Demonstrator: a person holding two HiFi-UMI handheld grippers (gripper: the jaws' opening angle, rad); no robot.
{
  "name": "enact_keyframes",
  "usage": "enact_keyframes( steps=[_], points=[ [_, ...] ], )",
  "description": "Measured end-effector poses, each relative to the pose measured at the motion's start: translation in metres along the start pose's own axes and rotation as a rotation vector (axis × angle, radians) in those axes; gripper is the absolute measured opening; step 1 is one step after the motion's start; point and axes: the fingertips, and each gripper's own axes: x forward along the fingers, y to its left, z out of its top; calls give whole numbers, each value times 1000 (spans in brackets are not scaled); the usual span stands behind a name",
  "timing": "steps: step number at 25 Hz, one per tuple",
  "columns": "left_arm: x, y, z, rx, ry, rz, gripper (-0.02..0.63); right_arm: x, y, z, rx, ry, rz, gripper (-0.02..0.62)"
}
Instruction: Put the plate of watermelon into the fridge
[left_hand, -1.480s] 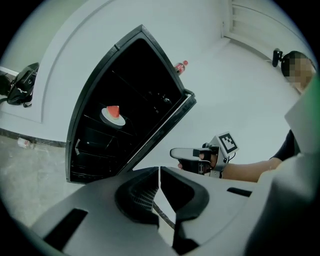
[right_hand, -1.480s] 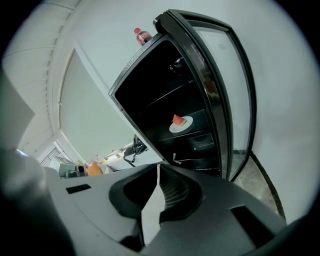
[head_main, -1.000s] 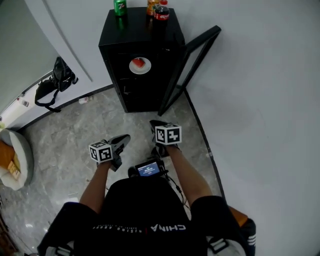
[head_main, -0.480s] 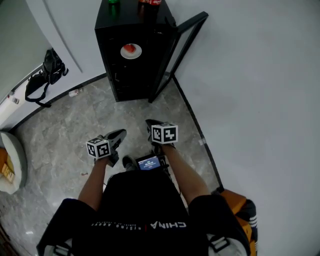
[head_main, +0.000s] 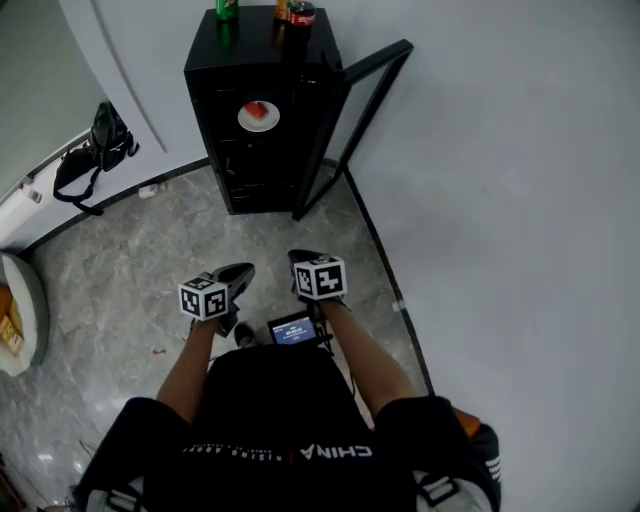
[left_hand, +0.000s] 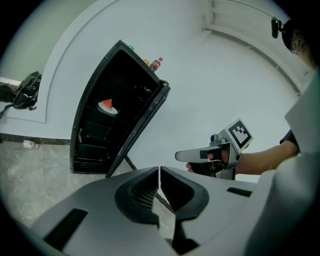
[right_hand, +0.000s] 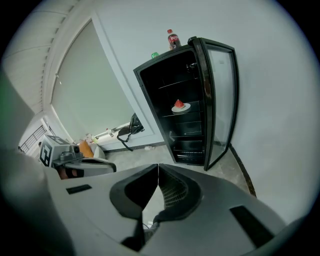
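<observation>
A white plate of red watermelon (head_main: 258, 115) rests on a shelf inside the black fridge (head_main: 262, 130), whose glass door (head_main: 352, 125) hangs open to the right. The plate of watermelon (left_hand: 107, 106) also shows in the left gripper view, and the plate of watermelon (right_hand: 180, 106) in the right gripper view. My left gripper (head_main: 241, 275) and right gripper (head_main: 300, 262) are held low over the marble floor, well back from the fridge. Both are shut with nothing between the jaws.
Bottles and a green can (head_main: 227, 9) stand on the fridge top. A black bag (head_main: 92, 150) hangs on the left wall ledge. A round tray with food (head_main: 15, 318) sits at the far left. A white wall (head_main: 520, 200) runs along the right.
The view has shifted a little; the fridge sits slightly higher and further left in the frame. Both grippers stay shut and close to my body.
</observation>
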Motion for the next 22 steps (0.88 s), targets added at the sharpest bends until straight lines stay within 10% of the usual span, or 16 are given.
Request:
enact_keyframes(
  steps=[22],
  points=[
    [19, -5, 37, 86, -15, 65, 21, 4, -11, 43, -46, -43, 58, 17]
  ],
)
